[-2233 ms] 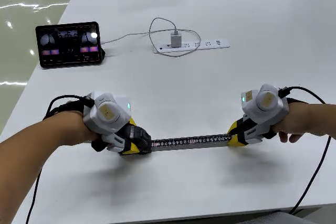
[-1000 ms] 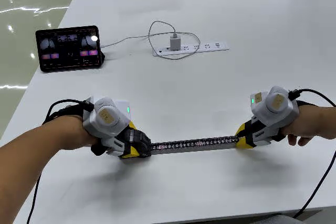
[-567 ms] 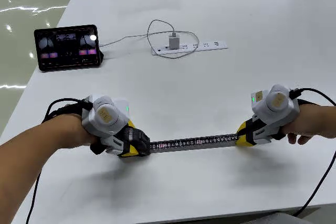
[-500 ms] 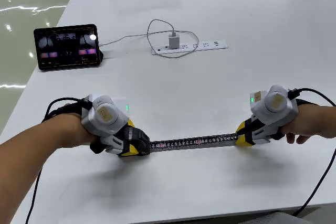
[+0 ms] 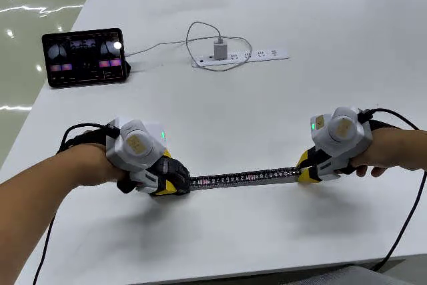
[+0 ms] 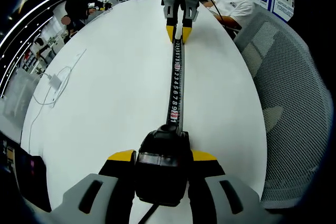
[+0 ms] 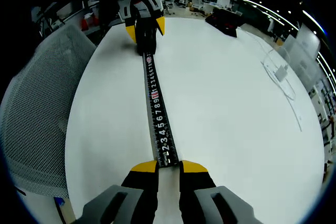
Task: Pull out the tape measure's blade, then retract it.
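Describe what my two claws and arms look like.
The left claw and right claw match: rounded white housings with a tan square sticker and a green light, dark jaws tipped in yellow. A black cable trails from each. The forearms are bare.

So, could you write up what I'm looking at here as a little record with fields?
Surface: white table
Left gripper: shut on the black tape measure case
Right gripper: shut on the end of the dark numbered blade
Blade state: pulled out, stretched straight between the two grippers, low along the table
Far side: black tablet with a lit screen; white power strip with a white charger plugged in
Task stage: blade out, not yet retracted
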